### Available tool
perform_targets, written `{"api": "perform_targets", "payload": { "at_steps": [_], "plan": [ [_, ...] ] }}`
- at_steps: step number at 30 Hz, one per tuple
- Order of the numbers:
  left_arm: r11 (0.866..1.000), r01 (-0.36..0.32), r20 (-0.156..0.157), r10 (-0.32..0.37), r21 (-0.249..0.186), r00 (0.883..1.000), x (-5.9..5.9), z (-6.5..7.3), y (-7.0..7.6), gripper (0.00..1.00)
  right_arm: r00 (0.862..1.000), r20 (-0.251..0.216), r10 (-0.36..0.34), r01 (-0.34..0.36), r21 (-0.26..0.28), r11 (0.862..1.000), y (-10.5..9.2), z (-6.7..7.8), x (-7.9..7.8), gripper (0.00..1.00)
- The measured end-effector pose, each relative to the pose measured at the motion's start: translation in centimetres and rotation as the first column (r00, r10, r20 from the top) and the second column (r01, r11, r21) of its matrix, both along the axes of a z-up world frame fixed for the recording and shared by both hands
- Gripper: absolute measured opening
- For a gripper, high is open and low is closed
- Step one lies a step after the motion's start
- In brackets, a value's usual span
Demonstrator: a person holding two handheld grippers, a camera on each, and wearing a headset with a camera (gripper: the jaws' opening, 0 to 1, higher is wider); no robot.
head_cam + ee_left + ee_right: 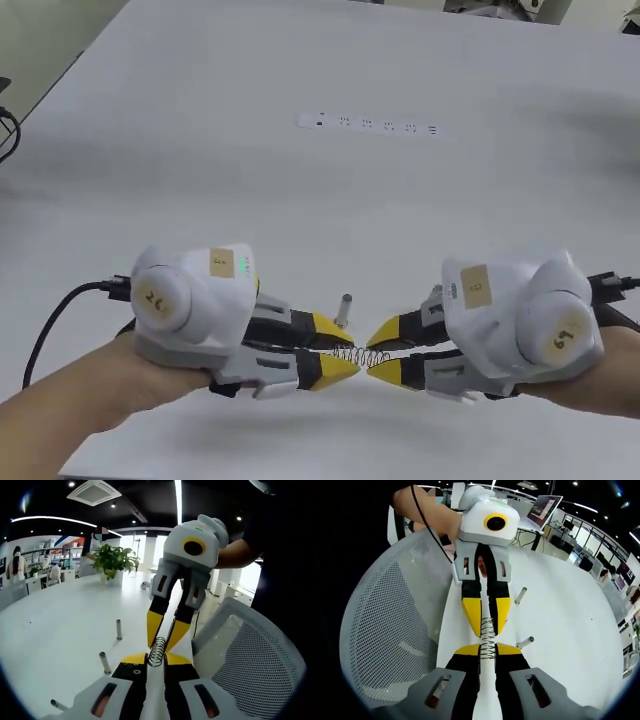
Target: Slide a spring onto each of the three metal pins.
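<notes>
Low in the middle of the head view, two tools meet tip to tip. The left tool (pixel 351 358) comes in from the lower left and the right tool (pixel 371 357) from the lower right. A thin spring (pixel 361 354) stretches between them, up off the white bench (pixel 300 220). Each tool is squeezed almost closed and pinches one end of the spring in its yellow tips.

At the left of the left gripper view, three metal pins are on the bench: a far pin (pixel 119 629), a middle pin (pixel 104 662) and a near pin (pixel 57 705). None touches the spring.

A power strip (pixel 368 124) lies in the upper middle of the head view. A mesh chair (pixel 250 660) is at the lower right of the left gripper view.
</notes>
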State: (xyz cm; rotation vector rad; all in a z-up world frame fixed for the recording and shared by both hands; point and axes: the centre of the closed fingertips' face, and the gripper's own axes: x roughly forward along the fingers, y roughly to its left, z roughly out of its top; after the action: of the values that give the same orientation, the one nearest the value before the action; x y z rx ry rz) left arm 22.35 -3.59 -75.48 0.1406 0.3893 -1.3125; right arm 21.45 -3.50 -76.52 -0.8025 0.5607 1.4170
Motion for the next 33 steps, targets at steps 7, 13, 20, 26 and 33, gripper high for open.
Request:
{"api": "perform_targets", "payload": {
  "at_steps": [7,13,20,26,33],
  "plan": [
    [1.000,0.013,0.010,-0.013,-0.001,1.000,-0.26,0.18,-0.09,0.02,1.000,0.014,0.020,-0.020,-0.004,1.000,-0.08,0.10,-0.11,0.07],
    [1.000,0.014,0.006,-0.014,-0.002,1.000,-0.32,0.26,0.01,0.02,1.000,0.015,0.024,-0.024,-0.001,1.000,0.01,0.16,-0.17,0.07],
    [1.000,0.015,0.003,-0.015,-0.005,1.000,-0.35,0.47,0.13,0.02,0.999,0.024,0.022,-0.022,0.014,1.000,0.10,0.31,-0.11,0.08],
    [1.000,0.011,-0.010,-0.011,-0.017,1.000,-0.32,0.63,0.05,0.02,1.000,-0.015,-0.021,0.022,0.048,0.999,-0.08,0.58,0.07,0.08],
    [1.000,0.024,-0.010,-0.024,-0.017,1.000,-0.53,0.73,-0.12,0.02,0.998,-0.046,-0.036,0.040,0.070,0.997,-0.41,0.87,0.08,0.11]
  ]
}}
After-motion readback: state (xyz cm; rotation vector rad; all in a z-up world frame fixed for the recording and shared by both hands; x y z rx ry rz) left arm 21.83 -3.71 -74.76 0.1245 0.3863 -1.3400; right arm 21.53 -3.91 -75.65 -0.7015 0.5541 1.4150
